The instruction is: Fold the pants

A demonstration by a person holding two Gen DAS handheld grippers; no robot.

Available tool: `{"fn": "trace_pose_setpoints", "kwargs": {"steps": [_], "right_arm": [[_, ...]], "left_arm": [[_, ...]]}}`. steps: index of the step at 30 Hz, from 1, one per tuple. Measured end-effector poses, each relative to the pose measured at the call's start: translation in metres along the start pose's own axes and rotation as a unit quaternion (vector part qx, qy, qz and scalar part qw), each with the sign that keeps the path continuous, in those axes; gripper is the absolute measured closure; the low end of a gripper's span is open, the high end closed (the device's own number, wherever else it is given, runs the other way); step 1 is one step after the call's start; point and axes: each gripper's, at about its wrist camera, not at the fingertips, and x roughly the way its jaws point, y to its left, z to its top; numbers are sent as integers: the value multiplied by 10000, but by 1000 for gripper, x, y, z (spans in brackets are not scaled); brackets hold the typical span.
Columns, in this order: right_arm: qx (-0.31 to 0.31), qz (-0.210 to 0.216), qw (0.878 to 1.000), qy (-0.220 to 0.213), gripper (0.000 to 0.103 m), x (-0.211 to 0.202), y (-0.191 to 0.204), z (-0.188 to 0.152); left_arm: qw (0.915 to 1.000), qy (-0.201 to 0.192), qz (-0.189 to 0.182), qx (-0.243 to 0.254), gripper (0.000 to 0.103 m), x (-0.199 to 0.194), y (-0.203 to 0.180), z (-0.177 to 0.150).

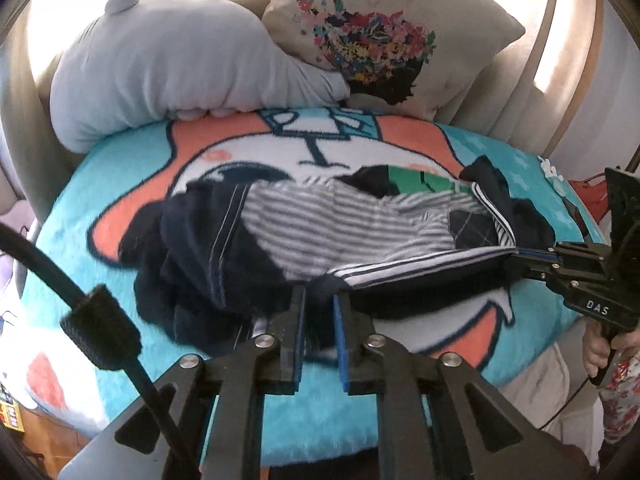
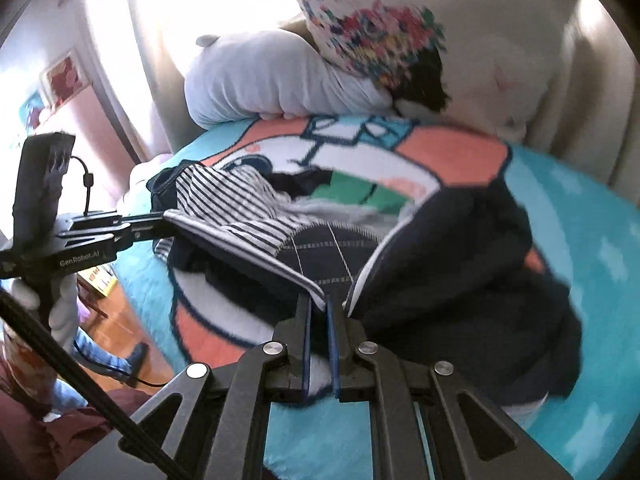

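The dark pants point(image 1: 224, 248) lie crumpled and partly inside out on the turquoise blanket point(image 1: 120, 168) covering the bed, striped lining showing, below the grey pillow point(image 1: 160, 68) and floral cushion point(image 1: 384, 28). The left gripper point(image 1: 319, 300) is closed narrow on the striped waistband point(image 1: 420, 266) at one end — the right gripper point(image 2: 319, 304) pinches the same band at the other, stretching it between them. The step in hand looks like the opening spread. Next, the garment probably needs lifting and shaking flat — legs aligned — before any fold.
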Motion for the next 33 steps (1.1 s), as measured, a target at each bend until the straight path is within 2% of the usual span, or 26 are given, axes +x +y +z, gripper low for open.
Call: {"fn": "trace_pose_setpoints", "kwargs": {"steps": [2, 6, 9, 11, 12, 13, 16, 18, 20, 22, 23, 24, 25, 28, 33], "right_arm": [[84, -125, 9999, 12, 95, 0, -2, -10], [257, -321, 9991, -36, 92, -10, -8, -22], [451, -498, 9973, -305, 89, -28, -20, -25], [655, -625, 9943, -568, 74, -40, -28, -19], [723, -674, 9926, -702, 57, -43, -31, -14], [766, -702, 9916, -776, 45, -44, -33, -8], [792, -812, 9894, -902, 39, -34, -30, 15], [659, -986, 9896, -809, 39, -14, -24, 33], [495, -1419, 9869, -581, 39, 13, -16, 48], [375, -1766, 9829, -363, 41, 35, -12, 54], [306, -1993, 9794, -119, 48, 51, -13, 57], [276, -2087, 9776, 22, 83, 58, -15, 58], [271, -2155, 9760, 173, 94, 64, -19, 57], [467, -2069, 9772, -17, 96, 46, -31, 45], [1142, -2140, 9686, -555, 96, -13, -58, 11]], "left_arm": [[9999, -108, 118, 31, 89, -9, 5, -5], [9993, -357, -8, -112, 89, -38, 21, -11], [9973, -671, -138, -268, 87, -61, 31, -6], [9958, -803, -219, -375, 78, -65, 33, 4], [9951, -848, -190, -475, 71, -62, 35, 12], [9945, -868, -141, -565, 69, -58, 35, 17], [9938, -822, -166, -735, 69, -35, 34, 34], [9941, -758, 112, -770, 69, -15, 31, 39], [9938, -691, 515, -699, 69, 1, 27, 39], [9932, -447, 773, -745, 69, 17, 28, 34], [9930, -345, 791, -812, 69, 24, 30, 30], [9929, -314, 790, -829, 69, 27, 31, 28], [9929, -322, 797, -817, 69, 28, 31, 25], [9933, -372, 804, -748, 69, 26, 29, 20], [9934, -385, 665, -852, 66, 25, 32, 19]]}}
